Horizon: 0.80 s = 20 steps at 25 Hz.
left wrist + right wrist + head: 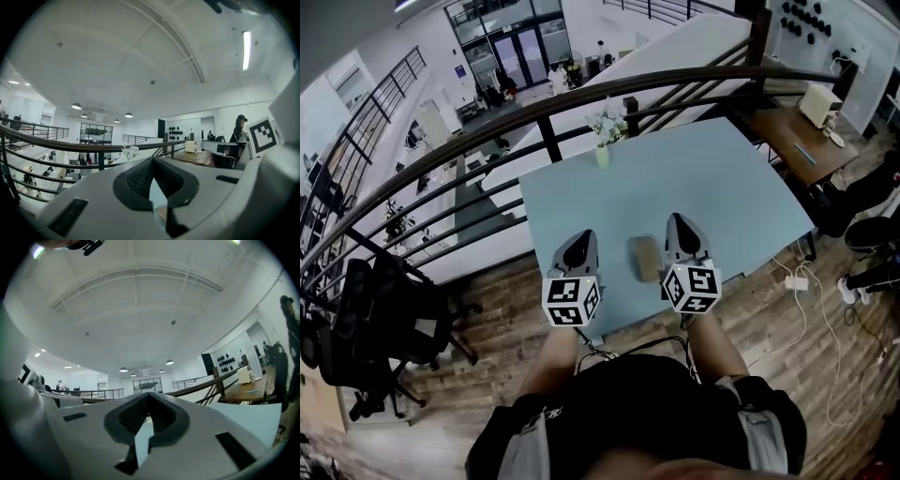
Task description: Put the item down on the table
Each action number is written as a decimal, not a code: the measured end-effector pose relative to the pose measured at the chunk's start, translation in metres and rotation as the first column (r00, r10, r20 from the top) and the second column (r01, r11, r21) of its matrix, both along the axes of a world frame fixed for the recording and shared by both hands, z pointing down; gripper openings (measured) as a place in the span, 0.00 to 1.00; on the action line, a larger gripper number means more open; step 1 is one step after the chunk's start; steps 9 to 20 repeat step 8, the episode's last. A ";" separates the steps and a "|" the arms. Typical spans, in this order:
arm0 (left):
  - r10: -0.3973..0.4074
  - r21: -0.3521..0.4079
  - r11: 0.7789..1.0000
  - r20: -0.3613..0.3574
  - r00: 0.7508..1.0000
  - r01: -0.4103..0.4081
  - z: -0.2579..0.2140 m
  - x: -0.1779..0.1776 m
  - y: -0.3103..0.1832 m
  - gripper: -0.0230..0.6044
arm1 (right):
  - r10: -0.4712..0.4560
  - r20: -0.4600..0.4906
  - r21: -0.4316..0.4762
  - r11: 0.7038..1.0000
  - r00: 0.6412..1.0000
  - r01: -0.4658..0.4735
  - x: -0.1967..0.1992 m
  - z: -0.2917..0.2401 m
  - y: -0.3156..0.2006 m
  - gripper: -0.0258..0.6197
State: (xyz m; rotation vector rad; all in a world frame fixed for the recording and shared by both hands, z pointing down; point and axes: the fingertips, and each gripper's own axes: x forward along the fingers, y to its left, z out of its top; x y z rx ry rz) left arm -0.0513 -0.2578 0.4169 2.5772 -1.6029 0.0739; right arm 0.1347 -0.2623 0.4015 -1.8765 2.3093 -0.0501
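A small tan, flat item (pixel 644 258) lies on the light blue table (pixel 703 178) close to its front edge. It sits between my two grippers, nearer the right one, and neither is touching it. My left gripper (pixel 581 236) hovers just left of it with its jaws shut and nothing in them. My right gripper (pixel 678 220) hovers just right of it, also shut and empty. In the left gripper view the dark fingertips of the left gripper (pixel 152 161) meet, pointing out over the railing. The right gripper view shows the right gripper (pixel 149 397) with its tips together too.
A small vase of white flowers (pixel 605 133) stands at the table's far edge by the black railing (pixel 546 131). A wooden desk (pixel 797 131) is to the right and a black office chair (pixel 380 323) to the left. Cables (pixel 797 281) trail on the wood floor.
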 end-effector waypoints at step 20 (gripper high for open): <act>-0.001 0.003 1.000 0.005 1.000 0.001 -0.002 -0.001 0.005 0.05 | -0.014 0.004 -0.005 1.000 1.000 0.014 -0.001 -0.001 0.003 0.04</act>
